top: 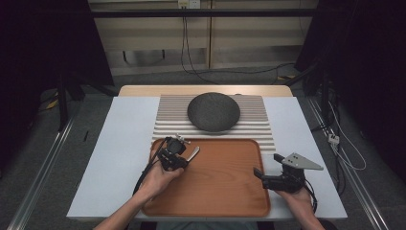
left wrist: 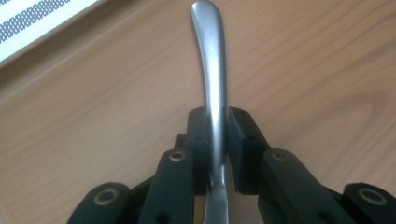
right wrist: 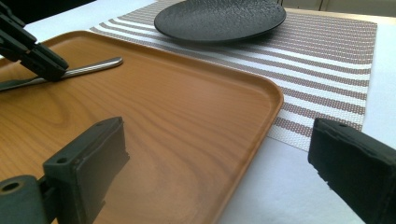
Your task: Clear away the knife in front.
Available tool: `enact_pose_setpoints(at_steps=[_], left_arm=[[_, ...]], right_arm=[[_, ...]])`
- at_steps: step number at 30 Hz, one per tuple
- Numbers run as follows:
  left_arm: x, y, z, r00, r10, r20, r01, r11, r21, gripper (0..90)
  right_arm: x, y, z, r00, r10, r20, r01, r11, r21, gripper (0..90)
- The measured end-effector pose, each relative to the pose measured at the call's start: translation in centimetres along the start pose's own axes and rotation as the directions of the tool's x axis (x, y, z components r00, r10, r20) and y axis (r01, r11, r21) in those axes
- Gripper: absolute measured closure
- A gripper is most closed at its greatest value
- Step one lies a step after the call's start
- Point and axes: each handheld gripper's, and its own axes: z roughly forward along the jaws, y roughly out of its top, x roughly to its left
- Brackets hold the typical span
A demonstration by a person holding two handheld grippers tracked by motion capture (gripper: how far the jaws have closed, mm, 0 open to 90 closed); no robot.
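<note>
**Spoon handle pinched over the tray**

My left gripper [left wrist: 217,154] pinches the metal utensil [left wrist: 212,70] by its handle, low over the wooden tray [top: 225,191] near its far left corner. It looks light, stiff and slick, so I grip the flat of the handle squarely. My left hand [top: 155,182] reaches in from below; my right gripper [right wrist: 219,163] hangs spread at the tray's right edge.
</note>
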Motion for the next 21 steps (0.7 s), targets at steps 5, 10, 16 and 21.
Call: enact_pose_setpoints(at_steps=[5,10,16,21], left_arm=[[-0.2,-0.5,-0.2,0.9999,0.006,-0.009,-0.006,1.0,-0.007,79.7],[-0.5,-0.9,-0.4,0.9996,0.021,-0.02,-0.021,0.9996,-0.02,79.5],[-0.3,-1.4,-0.4,0.9994,0.035,-0.005,-0.035,0.9985,-0.043,79.0],[-0.3,-1.6,-0.4,0.9981,0.057,-0.022,-0.059,0.9962,-0.065,74.8]], right_arm=[[0.0,0.0,0.0,1.0,0.0,0.001,0.0,1.0,0.002,4.5],[0.0,0.0,-0.2,1.0,0.0,0.002,0.0,1.0,-0.001,4.6],[0.0,0.0,-0.3,1.0,0.001,0.006,-0.001,1.0,-0.002,4.7],[0.0,-0.1,-0.3,0.9999,0.001,0.01,-0.001,1.0,-0.001,4.7]])
